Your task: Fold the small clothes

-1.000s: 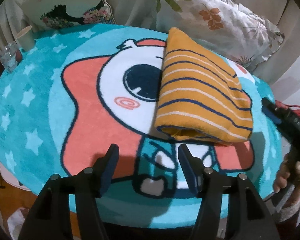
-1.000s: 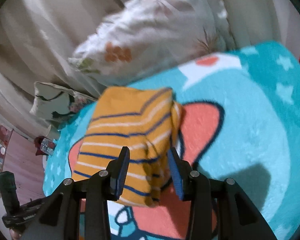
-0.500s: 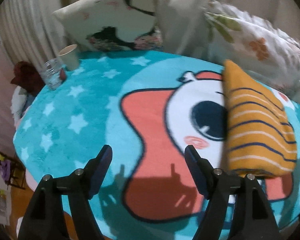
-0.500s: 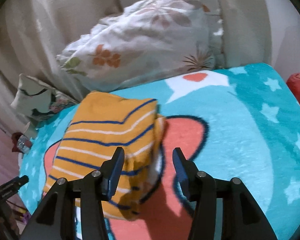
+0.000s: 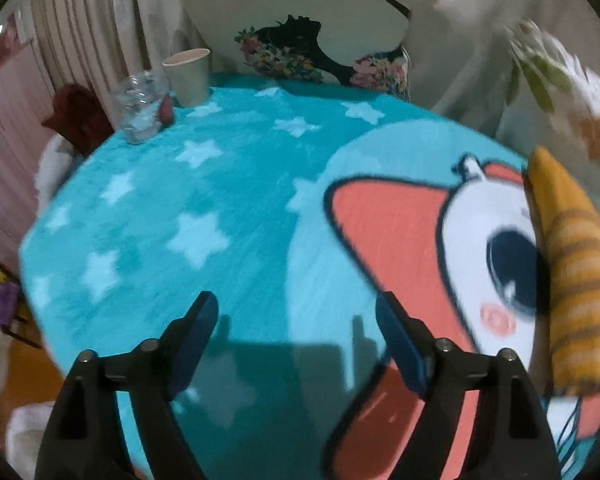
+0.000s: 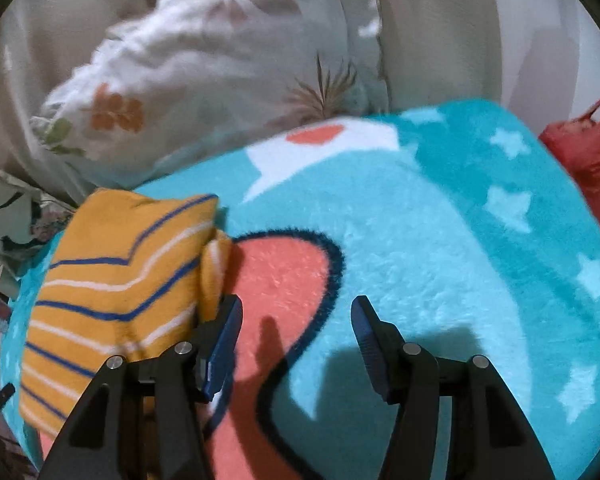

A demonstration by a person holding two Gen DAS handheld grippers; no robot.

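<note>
A folded orange garment with blue and white stripes (image 6: 116,284) lies on the teal cartoon rug (image 6: 440,240); it also shows at the right edge of the left wrist view (image 5: 580,276). My right gripper (image 6: 296,340) is open and empty, just right of the garment, its left finger close beside the garment's edge. My left gripper (image 5: 296,340) is open and empty over the starred teal part of the rug (image 5: 180,220), well left of the garment.
A paper cup (image 5: 188,72) and a clear glass (image 5: 140,108) stand at the rug's far left edge. Printed pillows (image 5: 300,20) and a floral pillow (image 6: 220,60) line the back. A red bag (image 6: 588,152) sits off the right edge.
Both grippers have swung away from the garment: the left view turned left towards the cup, the right one moved right. Both jaws have opened wider. The garment stayed put.
</note>
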